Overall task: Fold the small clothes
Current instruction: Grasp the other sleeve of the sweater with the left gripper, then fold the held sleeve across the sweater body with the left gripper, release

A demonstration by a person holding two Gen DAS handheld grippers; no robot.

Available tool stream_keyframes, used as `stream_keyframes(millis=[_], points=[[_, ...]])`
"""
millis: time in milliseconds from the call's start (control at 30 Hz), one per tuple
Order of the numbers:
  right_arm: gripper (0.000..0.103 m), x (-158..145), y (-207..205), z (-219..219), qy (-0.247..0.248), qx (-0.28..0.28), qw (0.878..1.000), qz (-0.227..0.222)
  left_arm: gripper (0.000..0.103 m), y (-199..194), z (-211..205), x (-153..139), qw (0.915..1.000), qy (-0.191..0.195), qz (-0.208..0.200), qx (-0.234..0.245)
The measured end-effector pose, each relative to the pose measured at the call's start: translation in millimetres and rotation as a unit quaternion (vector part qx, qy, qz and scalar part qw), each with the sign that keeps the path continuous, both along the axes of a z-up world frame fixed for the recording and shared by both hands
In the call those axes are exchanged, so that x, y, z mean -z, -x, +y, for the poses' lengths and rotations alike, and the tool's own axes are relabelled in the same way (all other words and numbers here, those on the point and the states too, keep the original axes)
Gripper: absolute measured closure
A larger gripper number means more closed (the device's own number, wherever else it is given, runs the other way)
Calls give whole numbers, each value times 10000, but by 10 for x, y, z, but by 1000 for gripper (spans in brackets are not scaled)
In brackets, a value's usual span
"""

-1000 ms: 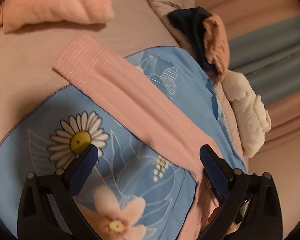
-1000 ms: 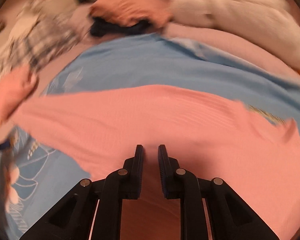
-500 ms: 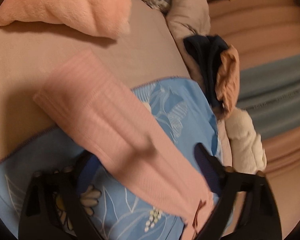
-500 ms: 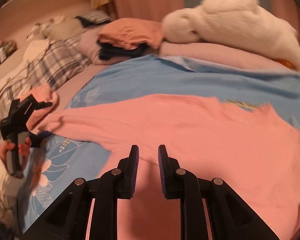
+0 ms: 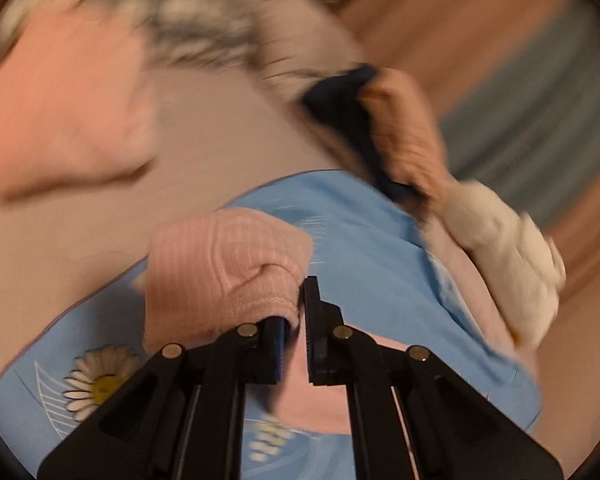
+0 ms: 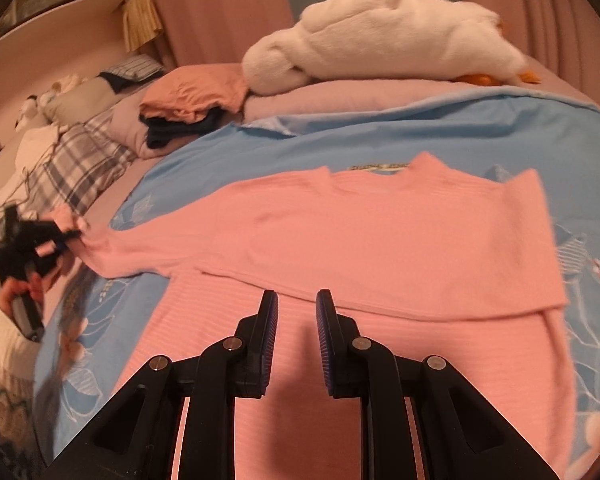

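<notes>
Step in hand: I am folding the pink ribbed knit sweater (image 6: pixel 380 240), which is lying flat, neck away from me, on the light blue floral bedsheet (image 6: pixel 340 148). I judge that I am working on its long sleeve (image 6: pixel 140 244), the one reaching out to the left in the right wrist view.

Left gripper (image 5: pixel 296 320): I am holding it almost fully closed, and it is pinching the cuff end of the sleeve (image 5: pixel 224 268). The ribbed cloth is bunching over the left finger (image 5: pixel 278 344) and is hiding its tip.

Right gripper (image 6: pixel 296 320): I am keeping it only a little open, with a narrow gap between the fingers. Nothing is between them. It is hanging just above the lower part of the sweater, and I cannot tell if the tips are touching the knit.

Sweater state: the upper part is already lying doubled over the lower part, with a fold edge just beyond my right fingertips.

Next move, as I judge: the left gripper must carry the cuff across onto the body and lay the sleeve flat, without dragging the rest. The right gripper could be pressing the body down meanwhile.

Nearby: a white plush toy (image 6: pixel 384 28) and a small pile of folded clothes (image 6: pixel 188 108) are lying well apart, behind the sweater.
</notes>
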State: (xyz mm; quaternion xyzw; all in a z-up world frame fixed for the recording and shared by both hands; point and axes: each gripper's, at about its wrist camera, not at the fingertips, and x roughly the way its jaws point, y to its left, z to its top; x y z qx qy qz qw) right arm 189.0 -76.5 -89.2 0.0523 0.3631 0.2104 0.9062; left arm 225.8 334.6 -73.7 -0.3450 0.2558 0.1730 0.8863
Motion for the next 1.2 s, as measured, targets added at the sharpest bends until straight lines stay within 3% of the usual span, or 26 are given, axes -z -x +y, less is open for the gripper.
stream_keyframes(millis=[133,300,400,467,500,533,567,600,633,667,767,867,1033,1100,1200], points=[[84,-32,87,-267,-136,230,9996,-17,97,-294,-772,-372,9936,-858,-126,726],[84,-44,184,-649,-223,565,9982,-12,96,-625,-2016,-384,9715,-1535,-39,1808],[84,-36,246,-855,-277,771,9966,-9,95,-728,-2816,-126,9463,-2041,174,2502],[84,-9,277,-1009,-321,930,9951,19,92,-756,-3304,140,9225,-2380,417,3010],[84,6,289,-1073,-324,1011,9943,42,90,-771,-3584,334,9046,-2517,605,3386],[84,18,298,-1119,-326,1072,9937,63,81,-781,-3719,424,8952,-2584,710,3561],[84,31,309,-1177,-336,1140,9929,96,62,-789,-3864,560,8837,-2677,864,3740],[84,43,312,-1230,-347,1207,9920,132,50,-763,-3975,663,8757,-2791,963,3821],[84,49,316,-1284,-360,1272,9911,153,28,-739,-4019,730,8698,-2869,977,3894],[84,56,327,-1317,-371,1312,9905,152,20,-694,-4054,760,8645,-2896,943,3999],[80,51,347,-1393,-398,1402,9893,107,21,-573,-4092,698,8512,-2789,717,4388],[79,58,358,-1391,-484,1421,9886,93,17,-344,-3896,518,8581,-2619,399,4398],[79,136,268,-1164,-774,899,9923,347,11,-11,-3125,394,8943,-2591,335,3634],[79,205,193,-1061,-976,669,9915,542,11,77,-2795,426,9076,-2593,525,3260],[79,325,24,-876,-1054,463,9903,772,11,180,-2333,510,9293,-2288,780,2791]])
